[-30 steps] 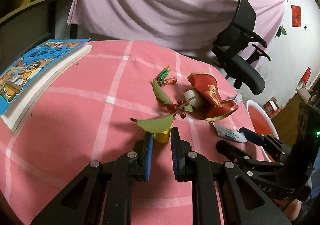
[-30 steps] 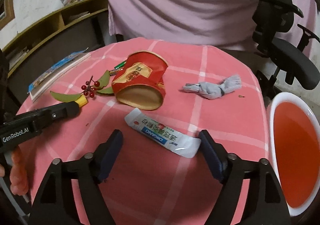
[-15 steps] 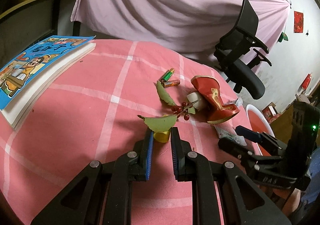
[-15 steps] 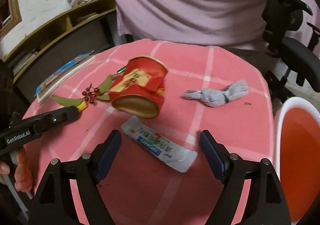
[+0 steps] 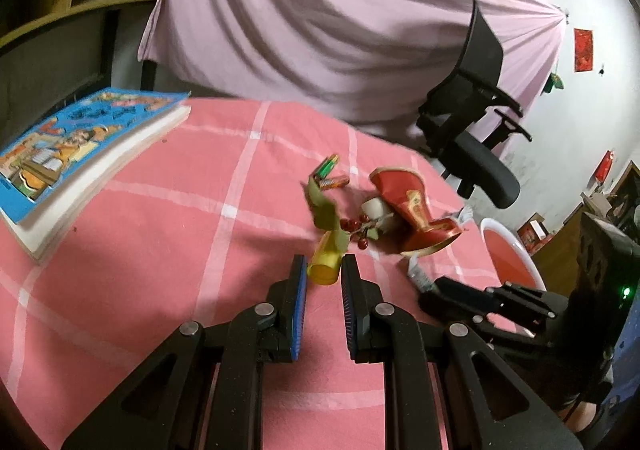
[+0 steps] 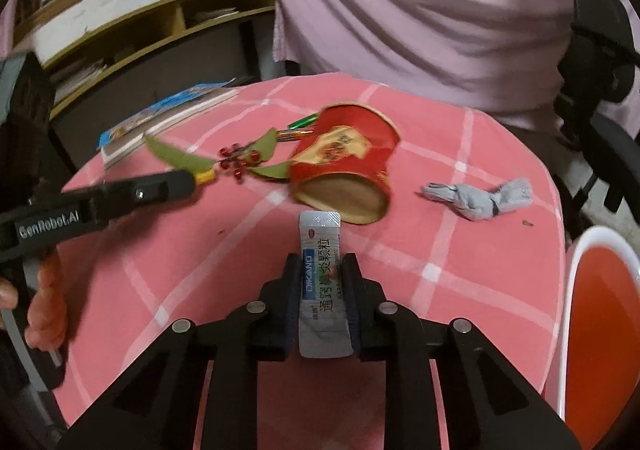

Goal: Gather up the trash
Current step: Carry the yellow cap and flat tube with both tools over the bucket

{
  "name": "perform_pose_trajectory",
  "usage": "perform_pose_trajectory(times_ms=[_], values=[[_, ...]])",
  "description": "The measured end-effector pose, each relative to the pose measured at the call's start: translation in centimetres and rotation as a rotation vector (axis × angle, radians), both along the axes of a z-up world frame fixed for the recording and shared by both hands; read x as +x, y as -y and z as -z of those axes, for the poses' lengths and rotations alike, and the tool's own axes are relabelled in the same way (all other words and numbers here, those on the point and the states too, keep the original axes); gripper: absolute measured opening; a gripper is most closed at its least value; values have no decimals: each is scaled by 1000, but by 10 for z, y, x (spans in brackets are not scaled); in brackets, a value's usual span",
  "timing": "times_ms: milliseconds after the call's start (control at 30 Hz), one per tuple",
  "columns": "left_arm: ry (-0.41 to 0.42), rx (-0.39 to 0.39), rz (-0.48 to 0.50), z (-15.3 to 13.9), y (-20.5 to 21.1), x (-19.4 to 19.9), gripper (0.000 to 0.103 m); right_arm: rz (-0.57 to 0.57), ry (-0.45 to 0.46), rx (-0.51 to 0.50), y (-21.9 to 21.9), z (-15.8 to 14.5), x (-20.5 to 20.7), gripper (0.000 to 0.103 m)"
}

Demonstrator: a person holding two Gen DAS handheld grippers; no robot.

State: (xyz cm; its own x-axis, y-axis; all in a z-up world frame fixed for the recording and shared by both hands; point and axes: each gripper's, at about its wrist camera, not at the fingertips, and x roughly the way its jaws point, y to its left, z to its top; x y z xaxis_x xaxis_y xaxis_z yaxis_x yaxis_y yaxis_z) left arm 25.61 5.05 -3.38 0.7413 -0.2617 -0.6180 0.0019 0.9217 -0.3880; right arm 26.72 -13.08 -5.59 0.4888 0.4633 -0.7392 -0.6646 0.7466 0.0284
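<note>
Yellow plastic stem of the artificial berry-and-leaf sprig [image 5: 325,264] sits pinched between the left gripper [image 5: 323,270] fingers, which are nearly closed; against 0.5 s ago the sprig has tilted up off the pink checked tabletop [image 5: 160,234]. Right gripper [image 6: 321,274], wide open then, is now clamped on the white medicine sachet [image 6: 320,250]. Both items look ready for the red-lined white bin [image 6: 600,310] at 3 o'clock. Tipped red paper cup [image 6: 344,158] and grey crumpled rag [image 6: 480,198] remain at 12–1 o'clock; blue book [image 5: 72,146] at 10.
</note>
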Motion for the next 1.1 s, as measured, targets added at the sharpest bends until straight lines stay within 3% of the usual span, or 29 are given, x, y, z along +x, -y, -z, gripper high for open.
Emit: perform_pose_trajectory(times_ms=[133, 267, 467, 600, 733, 900, 1100], values=[[70, 9, 3, -8, 2, -14, 14, -10, 58, 7, 0, -5, -12, 18], [153, 48, 0, -17, 8, -29, 14, 1, 193, 39, 6, -17, -34, 18], [359, 222, -36, -38, 40, -68, 14, 53, 344, 170, 33, -35, -54, 18], [475, 313, -36, -45, 63, -88, 14, 105, 399, 282, 57, -45, -61, 19], [524, 326, -11, -52, 86, -89, 14, 156, 444, 382, 81, -52, -66, 19], [555, 323, 67, -62, 123, -83, 14, 278, 533, 363, 112, -56, -72, 19], [548, 315, 187, -62, 183, -63, 14, 419, 546, 398, 163, -64, -66, 19]])
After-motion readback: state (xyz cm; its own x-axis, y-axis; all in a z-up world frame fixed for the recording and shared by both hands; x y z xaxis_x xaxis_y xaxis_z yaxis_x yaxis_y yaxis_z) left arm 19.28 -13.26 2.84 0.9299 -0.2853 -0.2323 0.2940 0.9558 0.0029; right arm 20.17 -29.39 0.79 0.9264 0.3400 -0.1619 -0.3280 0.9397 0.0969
